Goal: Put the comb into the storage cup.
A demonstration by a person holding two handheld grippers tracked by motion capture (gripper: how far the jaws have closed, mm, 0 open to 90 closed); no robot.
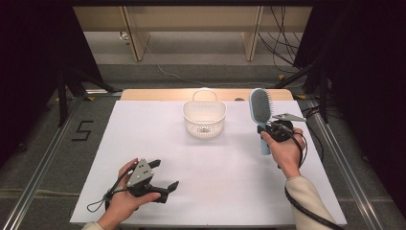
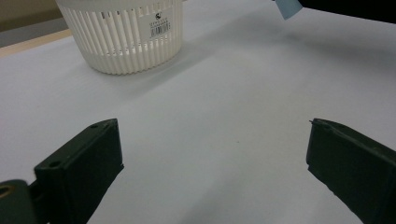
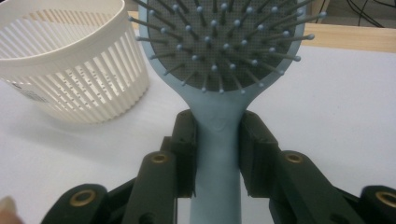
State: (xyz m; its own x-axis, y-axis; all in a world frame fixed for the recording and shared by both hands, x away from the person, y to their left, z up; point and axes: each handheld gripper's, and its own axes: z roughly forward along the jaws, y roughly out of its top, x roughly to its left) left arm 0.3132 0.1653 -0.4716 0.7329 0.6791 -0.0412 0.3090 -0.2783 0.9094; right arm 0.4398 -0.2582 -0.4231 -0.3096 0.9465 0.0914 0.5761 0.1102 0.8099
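Observation:
A light blue hairbrush [image 1: 261, 106] with a grey bristle pad stands upright above the table's right side. My right gripper [image 1: 269, 130] is shut on its handle; in the right gripper view the two pads [image 3: 186, 140] clamp the blue handle [image 3: 218, 154] just below the bristled head [image 3: 224, 42]. A white slatted basket [image 1: 205, 118] sits on the table at the back centre, to the left of the brush. My left gripper [image 1: 163, 175] rests near the front left of the table, open, with bare table between its jaws [image 2: 212, 154].
The white table top [image 1: 215, 167] spreads between the two hands. The basket [image 2: 123, 35] stands ahead of the left gripper and close on the left of the brush [image 3: 70, 70]. Cables and black stands line the floor on both sides of the table.

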